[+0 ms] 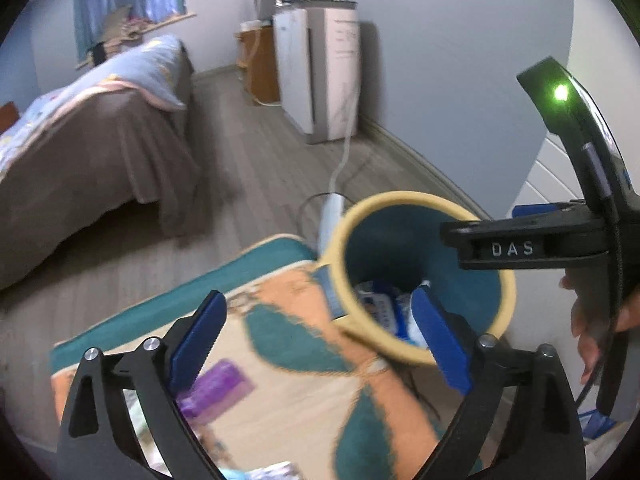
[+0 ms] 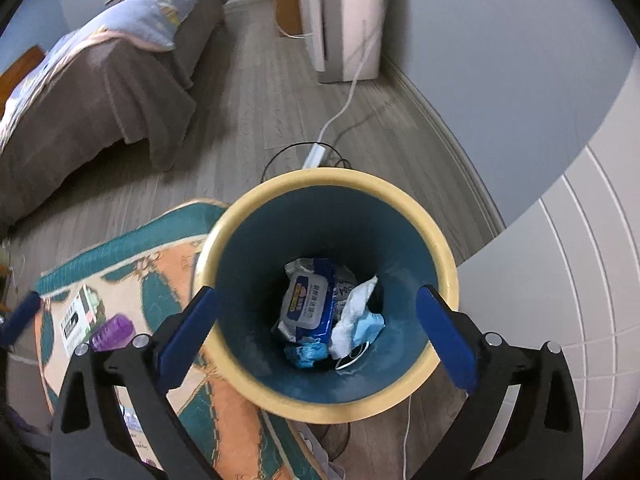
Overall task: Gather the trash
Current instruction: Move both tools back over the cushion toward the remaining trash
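Room: bedroom, wood floor [image 2: 256, 92], bed [image 2: 92, 80] upper left, patterned rug [image 2: 160, 280] lower left.
Bin: yellow-rimmed bin [image 2: 328, 184], centre of right view.
Trash: wipes packet [image 2: 308, 300] and tissue [image 2: 352, 316] inside bin.
Right gripper [image 2: 316, 336]: released, empty, above bin.
Left gripper [image 1: 320, 344]: released, empty, over rug.

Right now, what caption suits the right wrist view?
Open right hand-held gripper above the teal bin holding a wipes pack and tissue.

Upright yellow-rimmed teal bin [image 2: 326, 200], trash [image 2: 308, 308] inside
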`<state>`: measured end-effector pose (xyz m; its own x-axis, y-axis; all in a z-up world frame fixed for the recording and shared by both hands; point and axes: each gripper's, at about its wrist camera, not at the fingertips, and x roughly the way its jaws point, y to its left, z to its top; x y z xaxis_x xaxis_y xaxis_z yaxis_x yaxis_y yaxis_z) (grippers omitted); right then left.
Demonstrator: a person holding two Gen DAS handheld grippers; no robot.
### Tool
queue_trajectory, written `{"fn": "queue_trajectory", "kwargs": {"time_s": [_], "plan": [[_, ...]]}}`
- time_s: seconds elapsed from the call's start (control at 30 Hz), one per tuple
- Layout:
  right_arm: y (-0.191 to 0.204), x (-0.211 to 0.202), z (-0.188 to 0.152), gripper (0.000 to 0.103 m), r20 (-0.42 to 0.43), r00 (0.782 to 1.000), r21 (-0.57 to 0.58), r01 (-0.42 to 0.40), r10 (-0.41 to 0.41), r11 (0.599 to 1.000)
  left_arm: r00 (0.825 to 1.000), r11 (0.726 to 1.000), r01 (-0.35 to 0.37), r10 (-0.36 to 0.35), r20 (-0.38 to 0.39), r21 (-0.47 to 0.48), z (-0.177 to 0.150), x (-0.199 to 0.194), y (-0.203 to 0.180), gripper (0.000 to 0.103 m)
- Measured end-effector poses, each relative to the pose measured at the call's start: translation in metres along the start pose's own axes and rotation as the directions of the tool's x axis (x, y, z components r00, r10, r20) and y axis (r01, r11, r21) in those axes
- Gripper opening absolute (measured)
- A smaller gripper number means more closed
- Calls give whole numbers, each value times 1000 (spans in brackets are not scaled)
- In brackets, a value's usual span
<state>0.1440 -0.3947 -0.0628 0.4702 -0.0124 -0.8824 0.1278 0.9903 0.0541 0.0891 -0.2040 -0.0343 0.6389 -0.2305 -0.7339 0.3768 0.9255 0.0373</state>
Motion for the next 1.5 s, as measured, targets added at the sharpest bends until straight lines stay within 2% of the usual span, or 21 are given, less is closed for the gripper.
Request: {"fn": "queue_trajectory", "kwargs": {"time_s": [0.37, 0.53, 0.67, 0.83, 0.97, 1.1, 1.23, 1.33, 1.5], "plan": [[78, -48, -30, 97, 59, 997, -117, -51, 59, 992, 994, 989, -107, 109, 15, -100, -47, -81, 75, 95], [106, -71, -45, 97, 136, 988, -126, -54, 71, 991, 990, 974, -135, 139, 7, -181, -83, -112, 108, 95], [126, -80, -62, 97, 156, 983, -134, -80, 101, 988, 985, 959, -166, 172, 7, -230, -103, -130, 135, 95], [150, -74, -80, 97, 138, 987, -184, -53, 79, 981, 977, 941, -212, 214, -22, -262, -129, -133, 158, 96], [161, -65, -89, 97, 97, 994, -211, -37, 58, 977, 980, 930, -194, 173, -94, -313, -149, -119, 167, 96], [166, -58, -97, 97, 69, 997, -210, -26, 42, 977, 978, 938, -170, 125, -165, -301, -168, -99, 159, 96], [169, -50, -106, 97, 42, 999, -203, -19, 28, 979, 965, 959, -161, 103, -243, -233, -181, -79, 142, 96], [167, -45, -111, 97, 16, 999, -178, -39, 43, 983, 957, 968, -116, 50, -286, -221, -190, -69, 131, 95], [163, -42, -111, 97, 7, 1000, -174, -25, 27, 984, 922, 978, -102, 24, -385, -182, -208, -52, 114, 93]]}}
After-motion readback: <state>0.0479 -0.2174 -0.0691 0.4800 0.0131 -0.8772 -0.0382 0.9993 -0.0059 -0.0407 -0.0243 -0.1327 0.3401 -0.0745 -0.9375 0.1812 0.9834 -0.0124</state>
